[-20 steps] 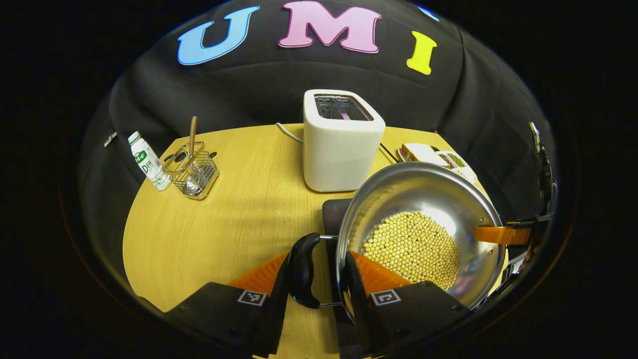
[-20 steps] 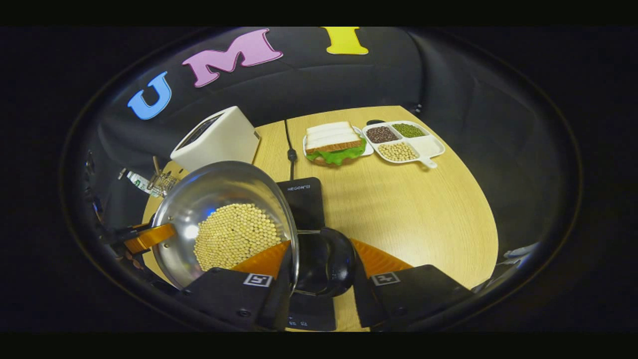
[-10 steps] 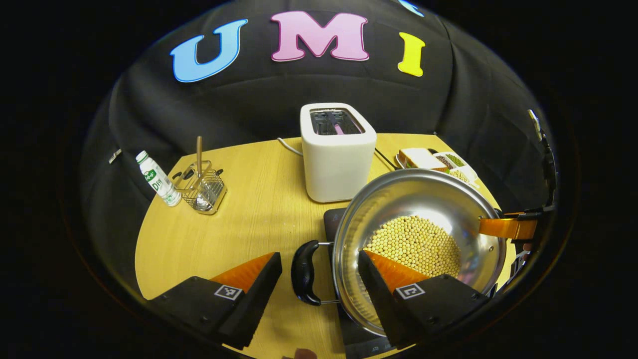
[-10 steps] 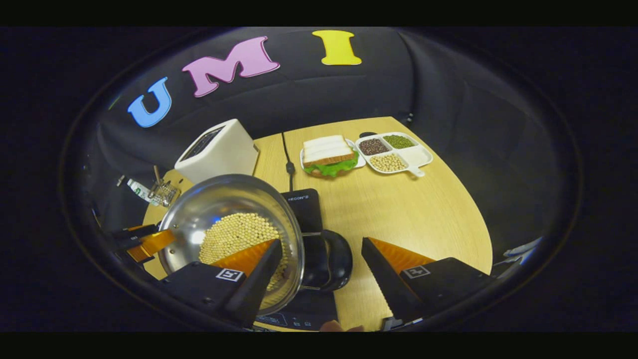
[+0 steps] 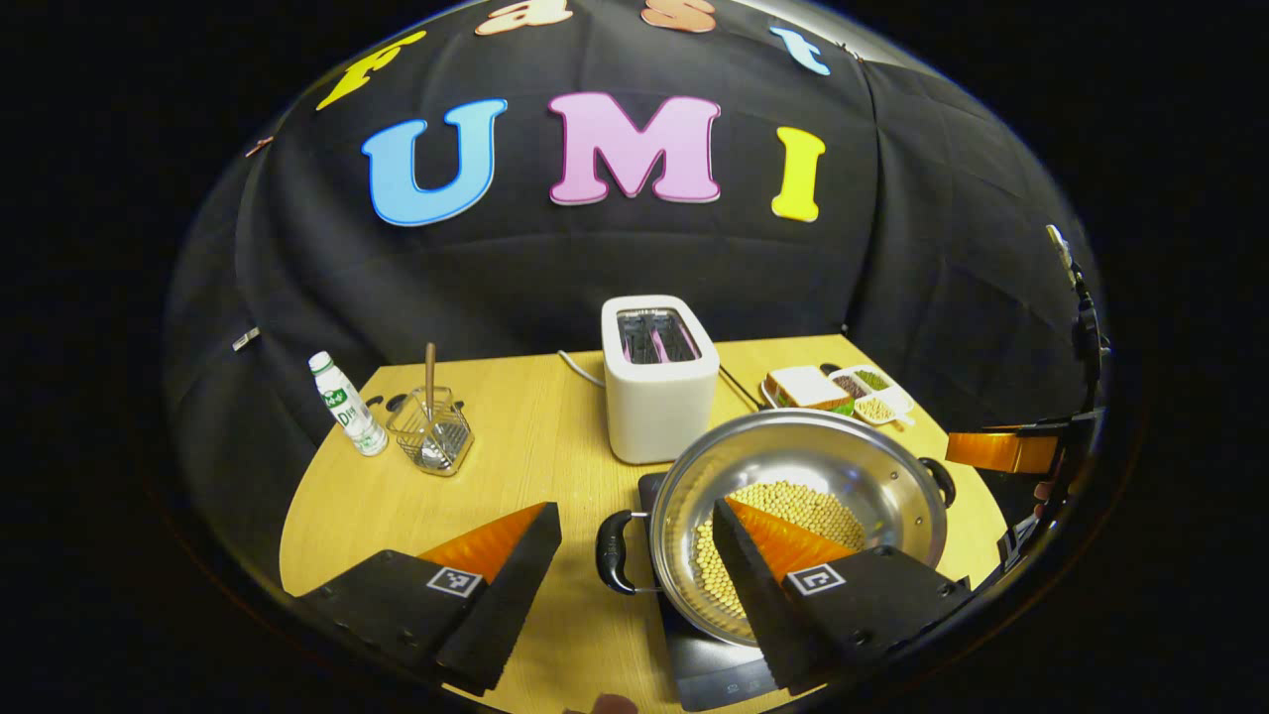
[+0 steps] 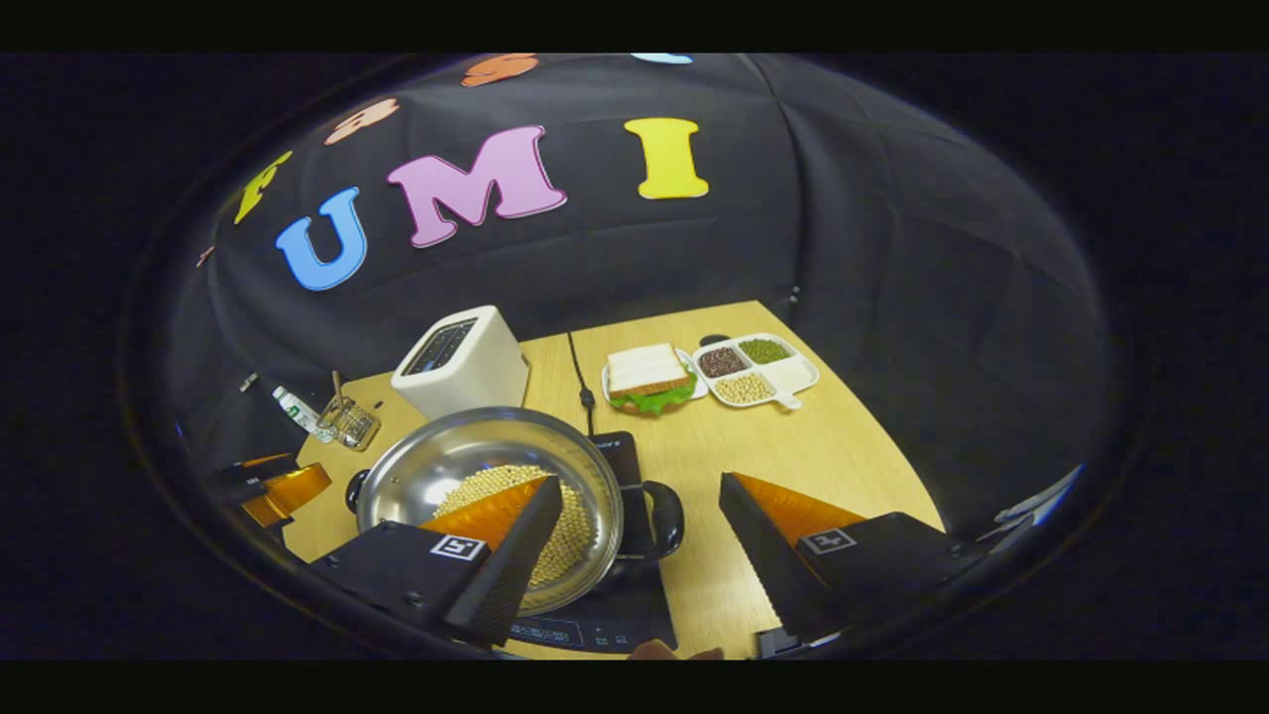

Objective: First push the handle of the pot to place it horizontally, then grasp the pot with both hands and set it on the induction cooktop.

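My left gripper [image 5: 630, 575] hangs with jaws spread wide, grasping nothing, clear of the round steel pot of yellow beans [image 5: 793, 521], which sits on the black induction cooktop [image 6: 620, 610]; my right gripper [image 6: 639, 555] is likewise released, because I judge placement done

We see the pot [image 5: 793, 496] sitting on the cooktop [image 5: 714, 679] at the table's [image 5: 535, 456] near edge, beans [image 5: 803, 506] inside it. Behind the pot stands the toaster [image 5: 659, 382]. In the left gripper view, a rack [image 5: 433, 436] and a bottle [image 5: 347, 405] stand well left of the toaster, the bottle outermost. To the toaster's right lie a sandwich [image 6: 646, 377] and, beside it, a tray [image 6: 758, 369].
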{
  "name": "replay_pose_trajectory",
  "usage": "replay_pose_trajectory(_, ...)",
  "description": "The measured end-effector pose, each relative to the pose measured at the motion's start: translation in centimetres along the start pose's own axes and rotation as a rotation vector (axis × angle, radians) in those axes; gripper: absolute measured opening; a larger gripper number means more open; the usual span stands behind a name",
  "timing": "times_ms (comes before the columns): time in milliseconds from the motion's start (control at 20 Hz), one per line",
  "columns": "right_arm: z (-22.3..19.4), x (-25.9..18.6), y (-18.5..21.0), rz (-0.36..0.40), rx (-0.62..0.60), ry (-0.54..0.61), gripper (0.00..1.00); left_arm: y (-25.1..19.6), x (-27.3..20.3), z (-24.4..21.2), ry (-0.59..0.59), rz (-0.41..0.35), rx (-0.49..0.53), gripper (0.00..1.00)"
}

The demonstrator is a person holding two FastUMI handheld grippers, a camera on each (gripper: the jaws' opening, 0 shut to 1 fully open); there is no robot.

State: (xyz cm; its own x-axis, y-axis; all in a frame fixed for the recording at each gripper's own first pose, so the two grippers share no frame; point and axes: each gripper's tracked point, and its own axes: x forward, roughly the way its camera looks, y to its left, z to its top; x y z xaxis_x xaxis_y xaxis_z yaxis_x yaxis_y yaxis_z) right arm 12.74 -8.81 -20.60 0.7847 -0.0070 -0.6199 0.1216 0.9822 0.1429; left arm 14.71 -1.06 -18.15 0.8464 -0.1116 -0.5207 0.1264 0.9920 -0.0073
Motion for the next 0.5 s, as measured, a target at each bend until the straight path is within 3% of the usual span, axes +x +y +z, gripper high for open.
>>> replay_pose_trajectory(500, 7.8, -9.8, 1.9, -0.038, -0.031, -0.325, 0.99, 1.9, -9.6, 7.4, -0.288, -0.025, -0.044, 0.96)
